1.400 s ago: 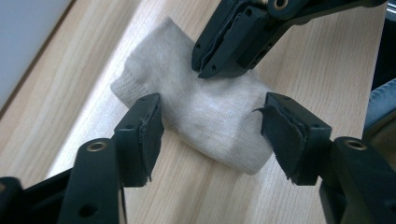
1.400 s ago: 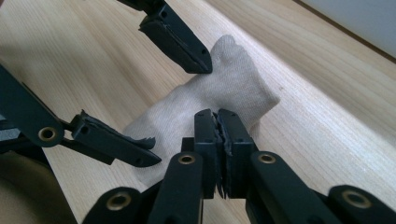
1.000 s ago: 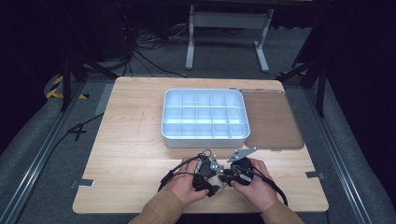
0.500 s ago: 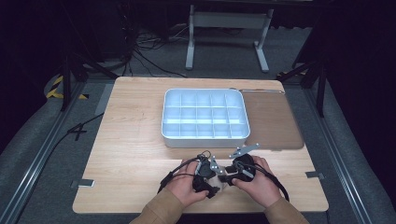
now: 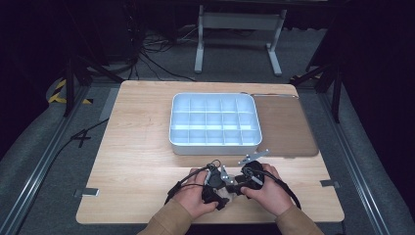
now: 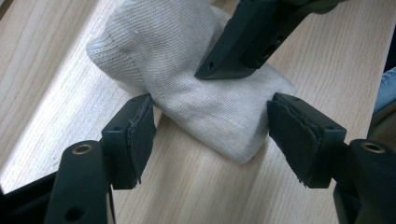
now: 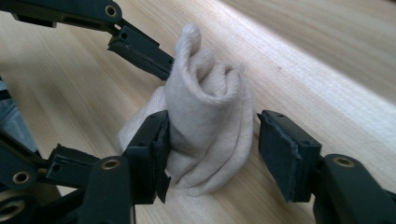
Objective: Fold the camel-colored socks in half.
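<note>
**Both grippers spread around a rolled cloth at the near table edge**

Spread wide in the left gripper view: left gripper (image 6: 212,133) released, its pads flanking a bundled white cloth (image 6: 187,84), one pad brushing the fabric at 9 o'clock, the other just beside it at 3 o'clock. Crossing in from 1 o'clock, a black jaw of the other gripper, tip resting on the cloth's top.

Likewise released in the right gripper view: right gripper (image 7: 212,151), the cloth (image 7: 208,121) standing rolled between the pads, touching the pad at 9 o'clock, apart from the one at 3 o'clock.

Seen from the high view: both hands huddled at 6 o'clock on the wooden table (image 5: 137,147), a white divided tray (image 5: 214,120) at 12 o'clock from them, a brown mat (image 5: 286,125) beside it at 3 o'clock.

Against the frame a second back: hands drawn slightly nearer the table's front edge, tray and mat unmoved.
</note>
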### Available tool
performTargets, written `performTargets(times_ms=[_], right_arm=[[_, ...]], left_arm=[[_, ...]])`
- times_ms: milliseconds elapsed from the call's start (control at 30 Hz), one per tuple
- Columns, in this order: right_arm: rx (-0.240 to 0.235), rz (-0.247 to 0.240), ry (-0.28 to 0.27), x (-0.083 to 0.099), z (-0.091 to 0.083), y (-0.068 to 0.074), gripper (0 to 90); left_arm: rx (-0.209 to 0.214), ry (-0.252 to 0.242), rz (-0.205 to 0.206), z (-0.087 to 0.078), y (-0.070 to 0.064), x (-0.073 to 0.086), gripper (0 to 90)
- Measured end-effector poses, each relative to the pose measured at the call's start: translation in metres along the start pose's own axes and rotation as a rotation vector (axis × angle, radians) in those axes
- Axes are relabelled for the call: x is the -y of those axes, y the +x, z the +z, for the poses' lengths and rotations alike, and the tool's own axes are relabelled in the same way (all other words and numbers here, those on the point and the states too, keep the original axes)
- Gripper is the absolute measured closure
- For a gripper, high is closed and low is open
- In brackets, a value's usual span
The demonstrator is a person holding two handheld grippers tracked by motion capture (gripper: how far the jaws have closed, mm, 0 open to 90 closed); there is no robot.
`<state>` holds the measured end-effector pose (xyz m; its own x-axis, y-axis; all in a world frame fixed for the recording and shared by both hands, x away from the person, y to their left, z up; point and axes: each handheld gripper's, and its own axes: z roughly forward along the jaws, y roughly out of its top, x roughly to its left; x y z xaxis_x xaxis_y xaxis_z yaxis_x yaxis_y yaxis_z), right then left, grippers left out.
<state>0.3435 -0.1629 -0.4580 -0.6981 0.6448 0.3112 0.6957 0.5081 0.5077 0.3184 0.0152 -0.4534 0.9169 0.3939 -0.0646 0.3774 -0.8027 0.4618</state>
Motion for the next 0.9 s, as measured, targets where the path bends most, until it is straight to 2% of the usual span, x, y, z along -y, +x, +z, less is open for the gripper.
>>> performTargets(times_ms=[167,267,433,667,800,900], right_arm=[[-0.042,0.013,0.013,-0.002,0.002,-0.002,51.8],[-0.067,0.016,0.021,-0.003,0.002,-0.002,59.4],[-0.066,-0.018,0.027,-0.005,0.0,0.002,72.0],[-0.048,-0.042,0.028,-0.007,-0.002,0.005,76.3],[-0.048,-0.049,0.028,-0.008,-0.004,0.007,76.7],[-0.052,-0.056,0.016,-0.01,-0.008,0.009,76.8]], left_arm=[[-0.001,0.006,-0.007,0.0,-0.001,0.003,32.7],[0.001,0.001,-0.011,0.0,-0.001,0.004,34.0],[0.012,-0.008,-0.022,-0.005,0.001,0.007,36.6],[-0.005,-0.016,-0.034,-0.017,0.005,0.012,37.4],[-0.027,-0.03,-0.041,-0.033,0.012,0.022,37.7],[-0.039,-0.043,-0.066,-0.043,0.019,0.033,37.7]])
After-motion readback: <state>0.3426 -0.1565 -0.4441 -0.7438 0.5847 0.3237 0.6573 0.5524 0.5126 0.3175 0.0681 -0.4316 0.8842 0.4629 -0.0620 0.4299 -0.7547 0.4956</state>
